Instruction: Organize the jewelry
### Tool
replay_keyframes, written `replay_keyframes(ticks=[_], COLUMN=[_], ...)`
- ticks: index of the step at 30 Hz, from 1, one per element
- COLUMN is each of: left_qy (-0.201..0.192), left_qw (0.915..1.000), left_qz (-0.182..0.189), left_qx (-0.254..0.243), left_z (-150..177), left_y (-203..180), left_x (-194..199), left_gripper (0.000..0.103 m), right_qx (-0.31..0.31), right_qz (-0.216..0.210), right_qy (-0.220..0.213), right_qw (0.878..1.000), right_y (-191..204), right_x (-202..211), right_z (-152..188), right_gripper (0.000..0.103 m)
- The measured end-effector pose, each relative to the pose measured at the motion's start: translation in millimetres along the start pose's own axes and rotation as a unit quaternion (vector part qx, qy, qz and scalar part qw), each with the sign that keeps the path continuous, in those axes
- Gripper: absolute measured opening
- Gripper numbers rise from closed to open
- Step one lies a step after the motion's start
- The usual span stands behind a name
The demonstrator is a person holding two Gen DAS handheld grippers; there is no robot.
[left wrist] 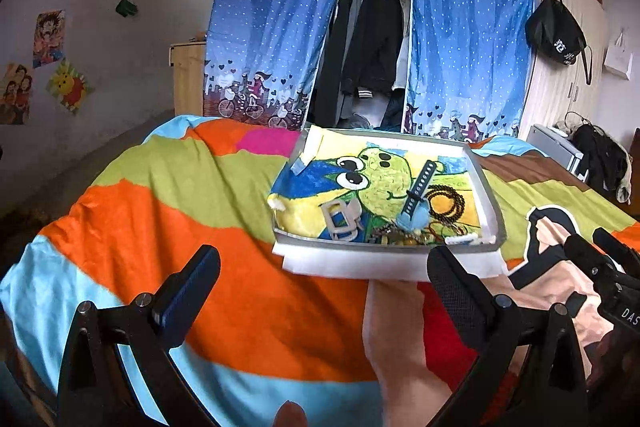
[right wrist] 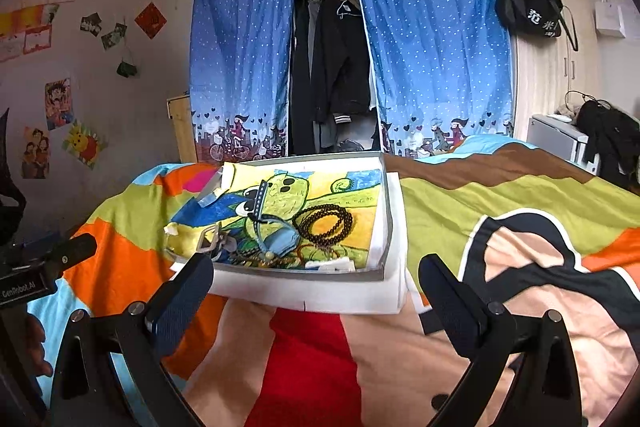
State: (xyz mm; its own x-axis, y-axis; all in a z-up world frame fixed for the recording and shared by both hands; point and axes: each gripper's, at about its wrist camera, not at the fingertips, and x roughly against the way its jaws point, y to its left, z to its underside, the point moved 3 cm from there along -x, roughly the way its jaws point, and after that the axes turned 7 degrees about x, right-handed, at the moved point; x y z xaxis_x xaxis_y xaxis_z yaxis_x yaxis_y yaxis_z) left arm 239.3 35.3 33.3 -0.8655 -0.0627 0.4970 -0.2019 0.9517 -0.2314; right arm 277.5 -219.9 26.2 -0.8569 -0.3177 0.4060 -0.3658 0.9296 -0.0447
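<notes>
A shallow grey tray [left wrist: 491, 203] [right wrist: 387, 227] lined with a cartoon drawing rests on a white box on the bed. In it lie a dark bead bracelet [left wrist: 447, 201] [right wrist: 324, 221], a blue sword-shaped piece [left wrist: 418, 193] [right wrist: 258, 205], a grey buckle [left wrist: 340, 221] [right wrist: 208, 241] and a tangle of small jewelry [left wrist: 404, 237] [right wrist: 272, 259] along the near edge. My left gripper [left wrist: 324, 267] is open and empty just short of the tray. My right gripper [right wrist: 316, 283] is open and empty at the tray's near edge. The right gripper also shows at the right edge of the left wrist view [left wrist: 600, 251].
The tray sits on a colourful bedspread [left wrist: 180, 227] [right wrist: 520, 267]. Behind the bed stand a blue-curtained wardrobe [left wrist: 376, 39] [right wrist: 340, 59], a wooden cabinet [left wrist: 188, 79] and a grey box with clothes [right wrist: 560, 139]. A black bag [right wrist: 528, 7] hangs at the right.
</notes>
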Motion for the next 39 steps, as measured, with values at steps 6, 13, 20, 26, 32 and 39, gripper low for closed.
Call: replay_keyframes(ticks=[6,13,20,26,32,39], left_qy=[-0.007,-0.006,0.005,-0.001,-0.001,-0.003], left_qw=[1.0000,0.9999,1.0000,0.9996,0.9997,0.9997], left_qz=[-0.005,-0.009,-0.008,-0.019,-0.020,-0.022], left_qx=[0.003,-0.005,-0.002,-0.019,-0.015,-0.009], left_z=[23.0,53.5,74.0,83.6,86.6,86.4], left_y=[0.9,-1.3,3.2,2.9,5.7,8.5], left_x=[32.0,62.5,76.7,85.5,88.2,90.8], left_gripper=[0.102,0.102,0.102,0.101,0.102,0.102], right_qx=[-0.015,-0.024,-0.032,-0.034,-0.035,-0.032], right_qz=[0.003,0.008,0.012,0.015,0.015,0.013], right_qy=[0.000,0.014,0.023,0.021,0.022,0.022], right_qw=[1.000,1.000,0.999,0.999,0.999,0.999], right_y=[4.9,10.8,12.8,12.6,12.4,15.2], right_x=[34.5,64.5,81.7,90.7,91.6,93.2], right_z=[24.6,54.8,74.1,81.0,82.8,83.8], right_gripper=[0.103,0.103,0.103,0.103,0.103,0.103])
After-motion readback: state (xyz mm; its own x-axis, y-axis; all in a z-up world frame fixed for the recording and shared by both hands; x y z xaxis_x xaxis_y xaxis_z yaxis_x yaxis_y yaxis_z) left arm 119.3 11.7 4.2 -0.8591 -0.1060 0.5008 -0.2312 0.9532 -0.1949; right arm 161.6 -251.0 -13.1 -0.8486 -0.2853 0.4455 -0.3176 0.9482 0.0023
